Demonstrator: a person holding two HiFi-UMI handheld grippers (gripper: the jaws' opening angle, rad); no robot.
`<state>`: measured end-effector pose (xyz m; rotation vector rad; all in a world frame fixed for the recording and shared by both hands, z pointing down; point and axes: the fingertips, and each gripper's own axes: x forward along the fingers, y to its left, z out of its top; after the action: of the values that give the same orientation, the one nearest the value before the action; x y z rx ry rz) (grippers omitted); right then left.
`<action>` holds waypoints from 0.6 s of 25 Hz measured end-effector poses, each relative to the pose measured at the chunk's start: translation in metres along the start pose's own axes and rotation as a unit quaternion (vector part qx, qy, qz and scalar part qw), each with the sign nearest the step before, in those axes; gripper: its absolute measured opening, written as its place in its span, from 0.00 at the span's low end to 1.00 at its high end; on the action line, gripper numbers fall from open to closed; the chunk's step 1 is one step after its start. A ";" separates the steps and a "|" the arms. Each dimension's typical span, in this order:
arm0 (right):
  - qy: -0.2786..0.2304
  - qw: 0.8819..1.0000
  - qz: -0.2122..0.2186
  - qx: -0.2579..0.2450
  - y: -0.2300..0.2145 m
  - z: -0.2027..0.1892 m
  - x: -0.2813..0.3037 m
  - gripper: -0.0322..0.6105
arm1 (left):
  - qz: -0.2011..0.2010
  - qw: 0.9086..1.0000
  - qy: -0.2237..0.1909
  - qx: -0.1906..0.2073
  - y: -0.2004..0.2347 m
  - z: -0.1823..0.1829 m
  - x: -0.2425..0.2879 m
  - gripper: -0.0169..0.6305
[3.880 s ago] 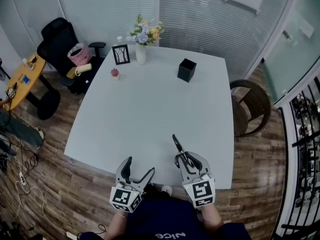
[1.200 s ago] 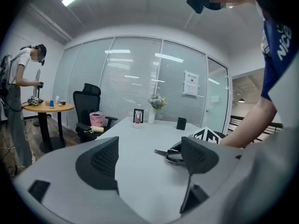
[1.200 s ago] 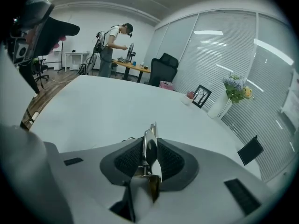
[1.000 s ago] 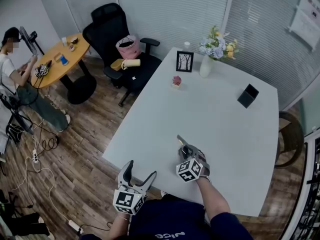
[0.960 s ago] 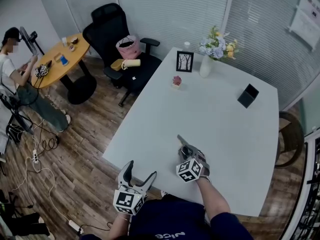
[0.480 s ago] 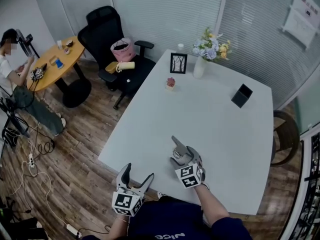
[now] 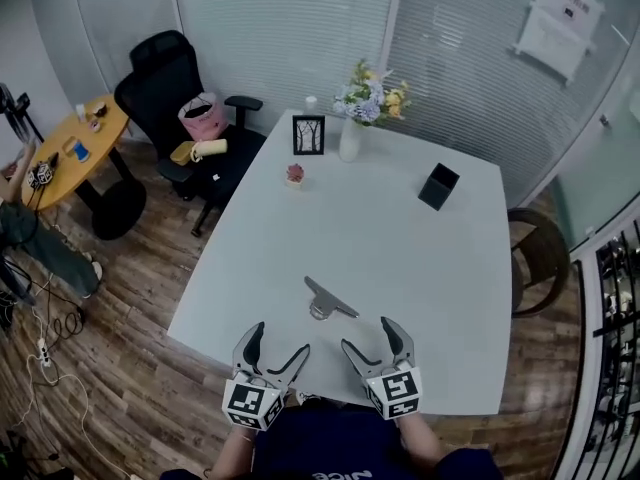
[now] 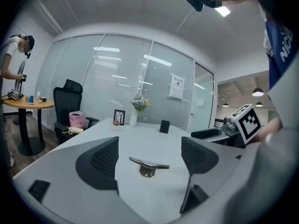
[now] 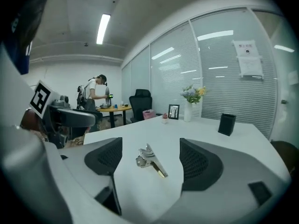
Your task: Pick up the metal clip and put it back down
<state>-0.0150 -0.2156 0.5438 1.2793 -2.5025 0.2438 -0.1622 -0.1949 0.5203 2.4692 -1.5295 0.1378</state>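
The metal clip [image 7: 326, 299] lies loose on the white table [image 7: 400, 238] near its front edge. It shows too in the left gripper view [image 8: 148, 164] and the right gripper view [image 9: 150, 160], ahead of each pair of jaws. My right gripper [image 7: 370, 336] stands open just behind the clip, off the table, its jaws having just been opening with nothing between them. My left gripper [image 7: 272, 344] hangs open at the table's front edge, left of the clip, empty.
A black pen cup [image 7: 438, 186], a vase of flowers [image 7: 351, 128], a picture frame [image 7: 308, 135] and a small pot [image 7: 295, 174] stand at the far side. A black office chair [image 7: 175, 88] and a round yellow table [image 7: 70, 143] stand to the left.
My right gripper has let go of the clip, opened and drawn back toward me. The clip now lies alone on the table. The head view has swung to the right.
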 end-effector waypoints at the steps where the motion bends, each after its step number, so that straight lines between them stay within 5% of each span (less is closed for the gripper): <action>1: -0.012 1.000 -0.013 0.008 -0.006 0.004 -0.012 0.66 | -0.011 1.000 -0.003 0.004 -0.006 0.003 0.004 0.66; 9: -0.038 0.995 -0.096 0.001 -0.040 0.009 -0.084 0.65 | -0.080 0.997 -0.003 0.011 -0.055 0.004 0.021 0.66; 15: -0.039 0.994 -0.104 0.018 -0.037 0.001 -0.091 0.64 | -0.122 0.992 0.001 0.011 -0.078 0.002 0.022 0.65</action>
<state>0.0652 -0.1686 0.5106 1.5793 -2.4131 0.1946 -0.0830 -0.1814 0.5113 2.6462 -1.2165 0.1145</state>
